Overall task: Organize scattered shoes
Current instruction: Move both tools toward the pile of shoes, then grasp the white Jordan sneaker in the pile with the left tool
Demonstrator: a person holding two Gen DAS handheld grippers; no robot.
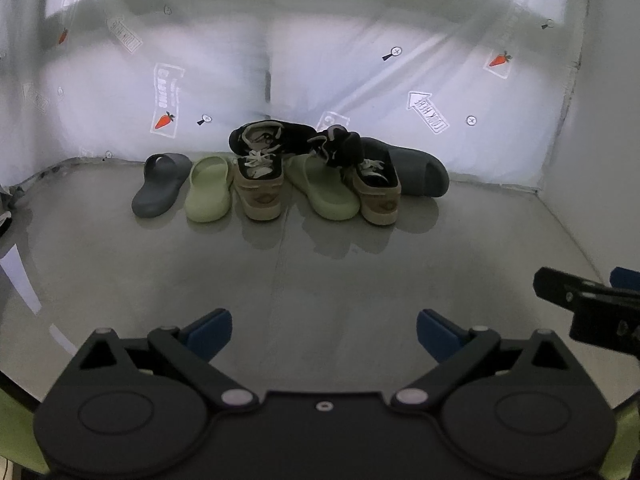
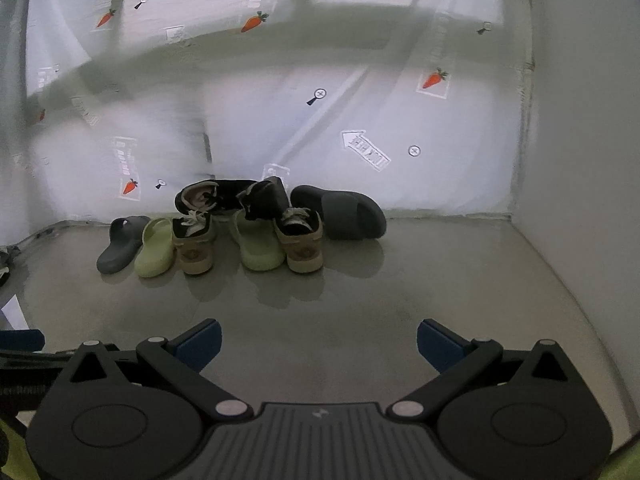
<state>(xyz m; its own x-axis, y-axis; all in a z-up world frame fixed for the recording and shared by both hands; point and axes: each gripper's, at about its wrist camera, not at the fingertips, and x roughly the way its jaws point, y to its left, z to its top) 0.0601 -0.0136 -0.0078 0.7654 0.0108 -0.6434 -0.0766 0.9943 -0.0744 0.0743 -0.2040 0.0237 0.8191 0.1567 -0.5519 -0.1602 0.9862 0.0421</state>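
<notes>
A heap of shoes lies on the grey floor against the back curtain. From the left: a grey slide (image 1: 160,186) (image 2: 120,244), a pale green slide (image 1: 210,190) (image 2: 156,248), a tan sneaker (image 1: 260,186) (image 2: 195,246), a second green slide (image 1: 324,190) (image 2: 258,246), a second tan sneaker (image 1: 380,192) (image 2: 302,244), and a dark grey slide (image 1: 416,170) (image 2: 344,214) tipped up at the right. Two black sneakers (image 1: 280,136) (image 2: 232,196) lie on top of the heap. My left gripper (image 1: 324,334) and right gripper (image 2: 319,344) are both open, empty, well short of the shoes.
A translucent curtain (image 1: 360,60) printed with carrots and arrows hangs behind the shoes. A white wall (image 2: 580,160) closes the right side. Bare grey floor (image 1: 320,264) stretches between the grippers and the shoes. The right gripper's finger (image 1: 576,296) shows at the left wrist view's right edge.
</notes>
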